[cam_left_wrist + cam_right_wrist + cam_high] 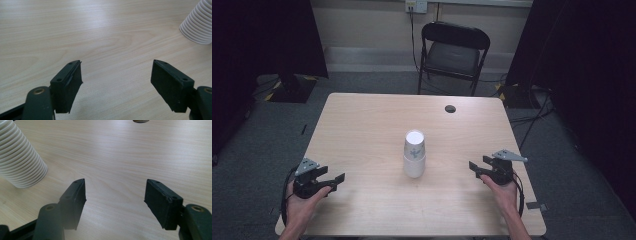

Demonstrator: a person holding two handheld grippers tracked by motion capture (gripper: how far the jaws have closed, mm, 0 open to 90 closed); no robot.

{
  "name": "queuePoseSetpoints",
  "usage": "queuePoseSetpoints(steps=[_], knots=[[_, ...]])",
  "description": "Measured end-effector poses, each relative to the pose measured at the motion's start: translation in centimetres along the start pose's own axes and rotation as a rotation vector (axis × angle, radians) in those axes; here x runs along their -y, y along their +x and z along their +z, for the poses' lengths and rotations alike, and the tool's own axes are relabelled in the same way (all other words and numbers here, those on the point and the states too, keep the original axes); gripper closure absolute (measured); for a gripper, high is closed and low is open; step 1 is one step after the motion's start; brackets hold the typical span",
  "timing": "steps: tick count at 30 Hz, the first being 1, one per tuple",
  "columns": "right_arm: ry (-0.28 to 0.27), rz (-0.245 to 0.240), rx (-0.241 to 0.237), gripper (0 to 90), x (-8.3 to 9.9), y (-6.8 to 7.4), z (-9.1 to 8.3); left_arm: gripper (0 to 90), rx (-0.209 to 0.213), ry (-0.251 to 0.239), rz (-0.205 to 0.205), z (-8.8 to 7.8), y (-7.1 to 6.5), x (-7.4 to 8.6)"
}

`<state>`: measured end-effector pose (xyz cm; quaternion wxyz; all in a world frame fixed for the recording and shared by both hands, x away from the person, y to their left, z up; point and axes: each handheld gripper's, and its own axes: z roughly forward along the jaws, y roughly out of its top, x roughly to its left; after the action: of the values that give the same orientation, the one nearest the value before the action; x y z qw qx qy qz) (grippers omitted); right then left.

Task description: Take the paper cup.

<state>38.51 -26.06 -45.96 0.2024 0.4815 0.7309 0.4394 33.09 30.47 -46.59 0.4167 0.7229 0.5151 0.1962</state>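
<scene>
Your left gripper (334,180) and right gripper (476,167) rested low at the table's (362,125) near corners, jaws apart, holding nothing, both aimed inward. Stack of upside-down white paper cups (414,154) stood mid-table between them; its small print wasn't readable.

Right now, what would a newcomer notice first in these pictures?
First, the white stack of upside-down ribbed paper cups at the middle of the light wooden table. Next, the black left gripper and right gripper flanking it, jaws open and empty. Behind the table stands a black folding chair.
</scene>
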Motion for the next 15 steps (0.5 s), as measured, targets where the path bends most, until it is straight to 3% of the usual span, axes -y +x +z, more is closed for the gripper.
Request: queuePoseSetpoints(steps=[9,15], knots=[[-0.009,-0.028,-0.017,36.9,-0.7,0.8,-0.6,24.7,0.004,0.008,0.034,-0.4,-0.3,0.1],[-0.041,-0.048,-0.051,37.8,-1.2,1.7,-0.9,24.8,0.009,0.000,0.026,-0.6,-0.2,0.2]])
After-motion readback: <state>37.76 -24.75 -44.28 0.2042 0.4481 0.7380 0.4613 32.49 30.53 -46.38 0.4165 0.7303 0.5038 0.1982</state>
